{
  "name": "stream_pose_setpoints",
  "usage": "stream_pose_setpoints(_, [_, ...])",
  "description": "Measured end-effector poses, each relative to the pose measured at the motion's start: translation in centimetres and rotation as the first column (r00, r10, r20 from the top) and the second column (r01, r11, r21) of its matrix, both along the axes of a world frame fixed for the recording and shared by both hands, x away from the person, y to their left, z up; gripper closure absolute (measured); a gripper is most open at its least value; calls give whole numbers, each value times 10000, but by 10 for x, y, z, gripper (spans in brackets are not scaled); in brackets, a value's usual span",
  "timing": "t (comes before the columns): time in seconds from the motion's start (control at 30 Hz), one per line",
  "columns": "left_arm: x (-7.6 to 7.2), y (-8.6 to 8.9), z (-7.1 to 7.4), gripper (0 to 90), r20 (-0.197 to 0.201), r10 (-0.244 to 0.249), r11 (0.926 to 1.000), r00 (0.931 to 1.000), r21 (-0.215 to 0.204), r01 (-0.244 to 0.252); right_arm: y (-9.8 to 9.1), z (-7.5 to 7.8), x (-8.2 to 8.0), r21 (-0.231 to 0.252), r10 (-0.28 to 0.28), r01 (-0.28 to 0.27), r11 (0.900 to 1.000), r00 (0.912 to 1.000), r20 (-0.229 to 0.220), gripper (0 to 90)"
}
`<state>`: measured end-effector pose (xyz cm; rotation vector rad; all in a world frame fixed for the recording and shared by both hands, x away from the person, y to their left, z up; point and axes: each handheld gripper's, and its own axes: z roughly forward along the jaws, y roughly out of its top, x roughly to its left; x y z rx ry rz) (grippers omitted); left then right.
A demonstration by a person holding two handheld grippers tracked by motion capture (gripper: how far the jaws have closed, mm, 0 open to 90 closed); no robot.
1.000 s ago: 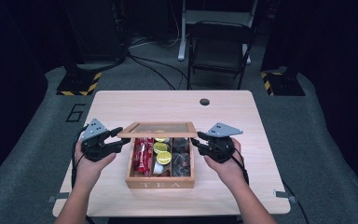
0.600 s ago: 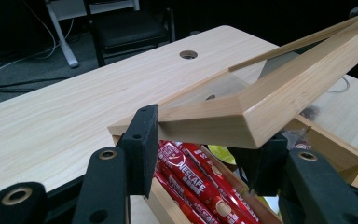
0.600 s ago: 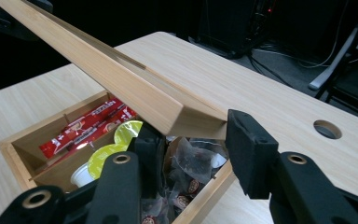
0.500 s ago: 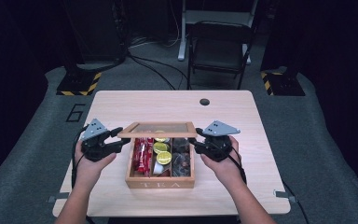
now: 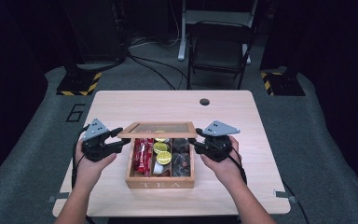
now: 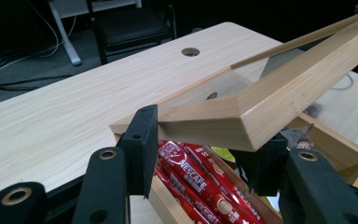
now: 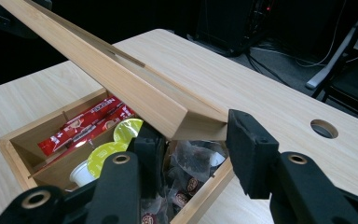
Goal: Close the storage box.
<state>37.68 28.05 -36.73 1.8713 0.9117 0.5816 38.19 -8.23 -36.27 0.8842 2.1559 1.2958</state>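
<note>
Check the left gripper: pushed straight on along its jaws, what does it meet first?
Probably the lid itself: the left gripper has the lid's near corner already between its jaws. Depth is unclear, but nothing else sits ahead before it.

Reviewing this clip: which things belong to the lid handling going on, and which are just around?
In use:
- wooden tea box
- its glass-paned lid, raised
- left hand-held gripper at one corner
- right hand-held gripper at the other

Just around:
- table
- chair
- floor cables
</note>
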Motion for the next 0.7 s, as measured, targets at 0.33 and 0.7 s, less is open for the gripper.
stream_pose_setpoints(0.33, [-2, -5, 3, 522, -142, 219, 9991, 9997, 376, -214, -1, 1, 1, -75, 44, -45, 10000, 9999, -109, 577])
stream_pose_setpoints(0.7, [-3, -4, 1, 517, -108, 44, 9991, 9999, 420, -39, -1, -1, -2, -60, 99, -100, 9999, 9998, -152, 577])
